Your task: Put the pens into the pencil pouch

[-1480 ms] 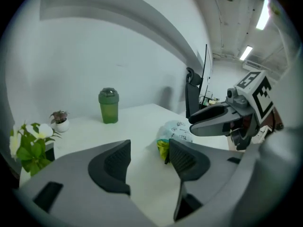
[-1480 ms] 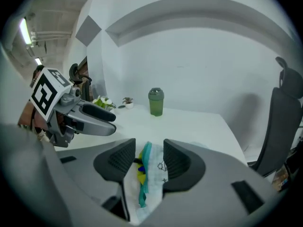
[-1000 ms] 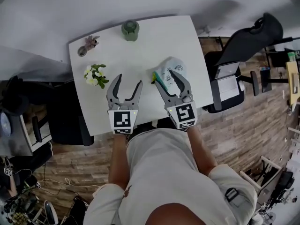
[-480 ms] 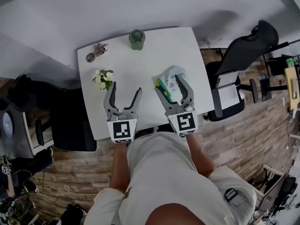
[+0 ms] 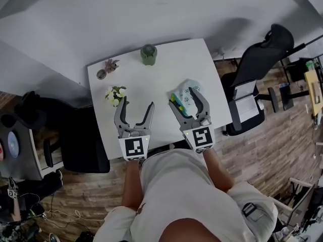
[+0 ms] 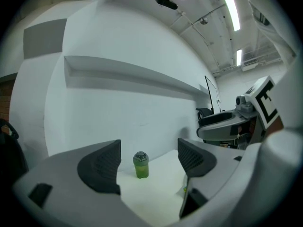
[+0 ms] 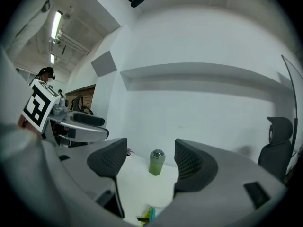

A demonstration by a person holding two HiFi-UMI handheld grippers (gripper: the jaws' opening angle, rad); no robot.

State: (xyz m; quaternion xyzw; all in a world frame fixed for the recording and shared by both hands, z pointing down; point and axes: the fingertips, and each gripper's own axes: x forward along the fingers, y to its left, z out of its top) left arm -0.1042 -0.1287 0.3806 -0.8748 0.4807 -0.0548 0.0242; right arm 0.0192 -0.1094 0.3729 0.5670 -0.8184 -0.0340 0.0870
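My left hand-held gripper (image 5: 137,105) and right hand-held gripper (image 5: 182,98) have just been opening their jaws, which now stand wide apart with nothing between the pads. That suits a moment when I have nothing to carry. The pens (image 5: 174,100) seem to sit in the open end of the pouch (image 5: 186,86) on the right of the worktop (image 5: 166,69), ends sticking out, just below the right jaws, so I judge the task nearly done. I hold both hands side by side above the near edge, pointing about level toward the green jar (image 5: 148,54), which leaves the pouch clear.
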